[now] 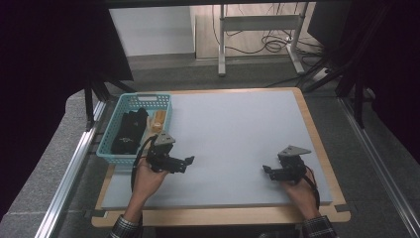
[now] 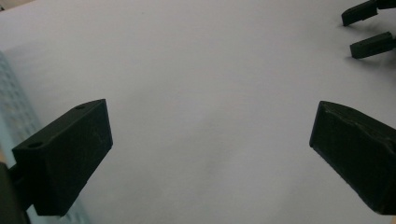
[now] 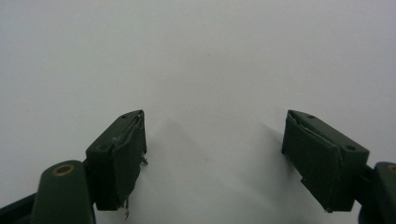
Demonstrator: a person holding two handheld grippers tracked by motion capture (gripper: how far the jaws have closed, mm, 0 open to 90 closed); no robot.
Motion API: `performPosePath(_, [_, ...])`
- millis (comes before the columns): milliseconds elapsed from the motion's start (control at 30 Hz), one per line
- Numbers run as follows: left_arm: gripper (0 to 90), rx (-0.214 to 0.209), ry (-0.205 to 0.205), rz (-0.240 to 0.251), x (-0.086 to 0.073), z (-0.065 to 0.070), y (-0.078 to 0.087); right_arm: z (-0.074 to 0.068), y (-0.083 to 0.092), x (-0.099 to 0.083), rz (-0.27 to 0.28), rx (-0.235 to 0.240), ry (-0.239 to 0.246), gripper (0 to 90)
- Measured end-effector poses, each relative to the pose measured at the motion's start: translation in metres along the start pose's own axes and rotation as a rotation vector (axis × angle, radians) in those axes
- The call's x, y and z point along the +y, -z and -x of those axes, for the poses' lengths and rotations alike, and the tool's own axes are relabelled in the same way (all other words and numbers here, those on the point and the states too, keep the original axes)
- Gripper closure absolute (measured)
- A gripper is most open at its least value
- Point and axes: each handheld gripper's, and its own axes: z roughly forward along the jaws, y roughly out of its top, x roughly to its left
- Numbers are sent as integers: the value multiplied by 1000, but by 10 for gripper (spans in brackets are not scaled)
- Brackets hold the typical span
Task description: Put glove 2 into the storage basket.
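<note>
We hold both grippers empty, jaws spread wide: the left gripper sits just beside the basket, likely because its contents come next. The right gripper rests well apart over bare mat, out of the way.

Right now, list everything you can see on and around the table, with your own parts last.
Basket: one, turquoise plastic, on the table's left edge.
Dark item: one, black, lying in the basket; I cannot tell what it is.
Pale item: one, yellowish, in the basket's right side; too small to identify.
Table mat: one, light grey, covering the wooden tabletop.
Desk frame: one, white metal, on the floor beyond the table, with cables.
Left claw: black, open, empty, over the mat beside the basket.
Right claw: black, open, empty, near the mat's right side.
</note>
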Motion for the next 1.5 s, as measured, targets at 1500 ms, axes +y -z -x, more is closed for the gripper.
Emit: performPosePath(1500, [0,-71,-88,-63,-28,50,-68,0,0,0,0,1,-1,211])
